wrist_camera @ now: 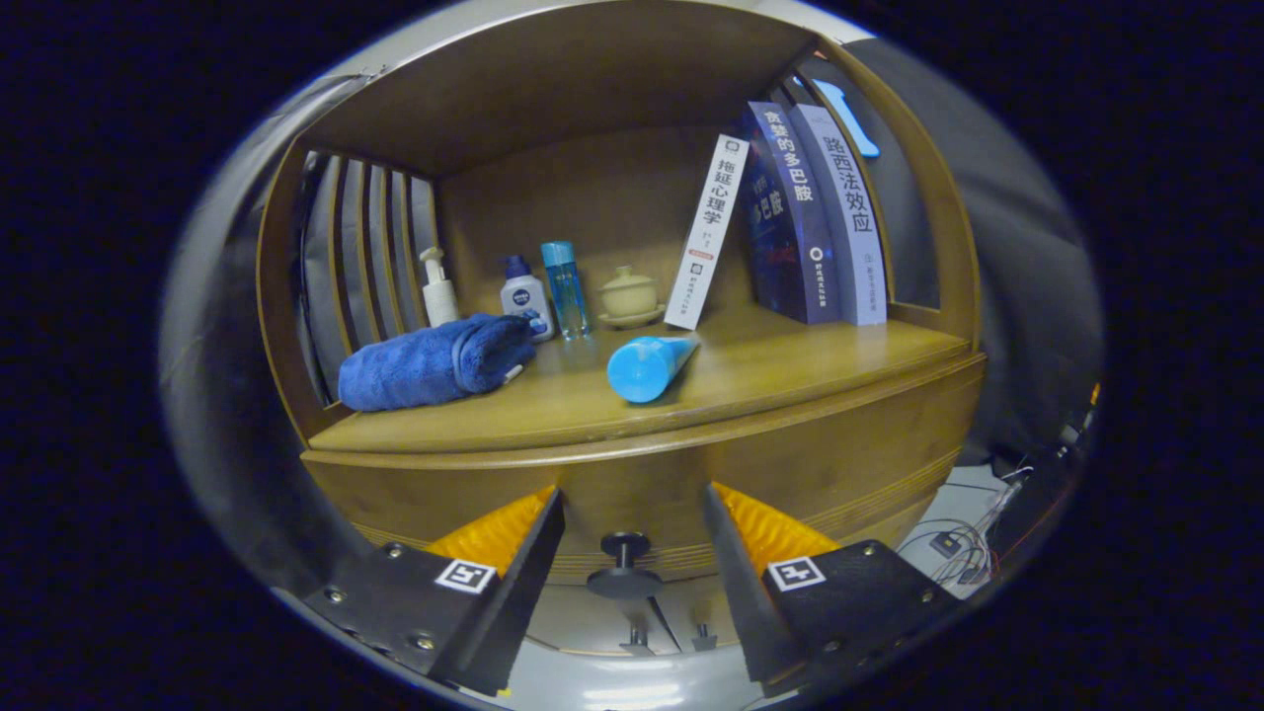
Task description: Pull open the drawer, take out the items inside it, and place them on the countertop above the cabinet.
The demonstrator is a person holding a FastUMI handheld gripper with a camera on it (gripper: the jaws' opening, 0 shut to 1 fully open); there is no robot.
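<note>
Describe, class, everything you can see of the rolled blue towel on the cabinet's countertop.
The rolled blue towel looks like soft, fluffy cloth wound into a thick roll, its spiral end facing the bottles. It lies on its side on the wooden countertop, beside the slatted side panel and in front of the pump bottle. The open hand-held gripper is well short of it.
</note>
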